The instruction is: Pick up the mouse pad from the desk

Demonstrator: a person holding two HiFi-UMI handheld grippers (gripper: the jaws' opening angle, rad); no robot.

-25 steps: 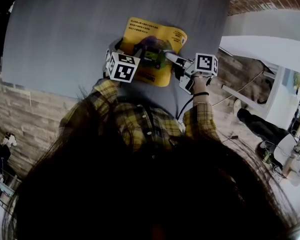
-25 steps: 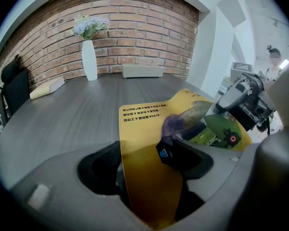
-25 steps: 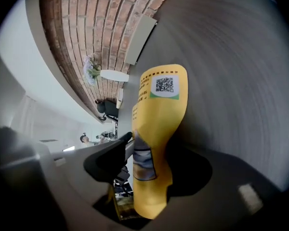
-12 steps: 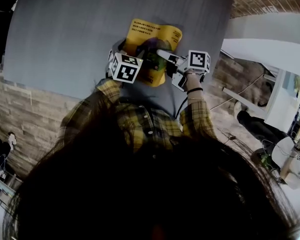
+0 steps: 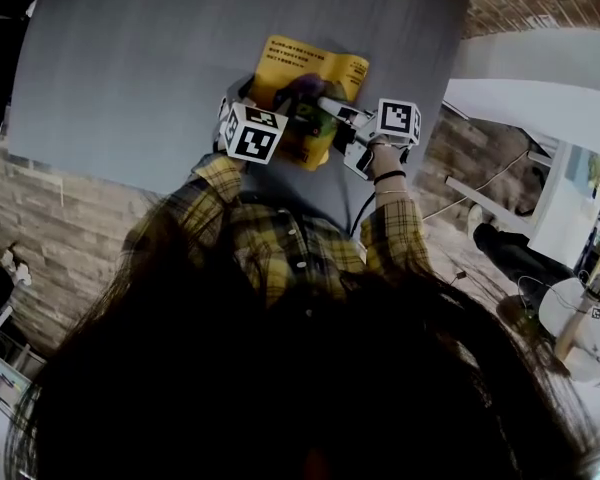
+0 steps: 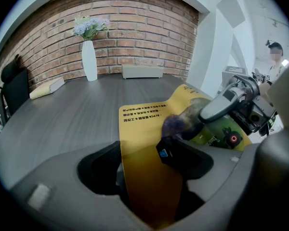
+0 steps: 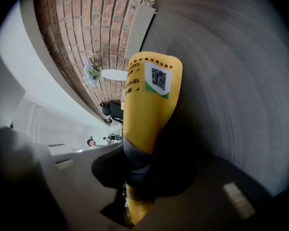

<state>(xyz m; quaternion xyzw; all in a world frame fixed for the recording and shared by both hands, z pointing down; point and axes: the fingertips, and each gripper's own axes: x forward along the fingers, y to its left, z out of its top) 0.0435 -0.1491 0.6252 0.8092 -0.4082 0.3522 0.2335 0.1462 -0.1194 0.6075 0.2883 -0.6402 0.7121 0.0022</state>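
The yellow mouse pad [image 5: 310, 68] is bent up off the grey desk [image 5: 130, 68], its far part still resting on the surface. My left gripper [image 5: 285, 108] is shut on the pad's near edge; in the left gripper view the pad [image 6: 144, 129] runs down between its jaws [image 6: 144, 166]. My right gripper [image 5: 327, 106] comes in from the right, and its jaws are closing on the pad's right side. The right gripper view shows the pad [image 7: 149, 95] pinched between that gripper's jaws [image 7: 135, 177], with a QR code near the pad's far end. The right gripper's finger [image 6: 226, 100] also shows over the pad.
A white vase with flowers [image 6: 89, 59], a long white box [image 6: 142, 71] and a beige book [image 6: 47, 87] stand at the desk's far side by a brick wall. A dark chair [image 6: 14, 81] is at the left. A white table [image 5: 540, 98] lies to the right.
My right gripper has moved left onto the pad's right side and narrowed its jaws on it. The pad has curled up more. The left gripper has stayed put.
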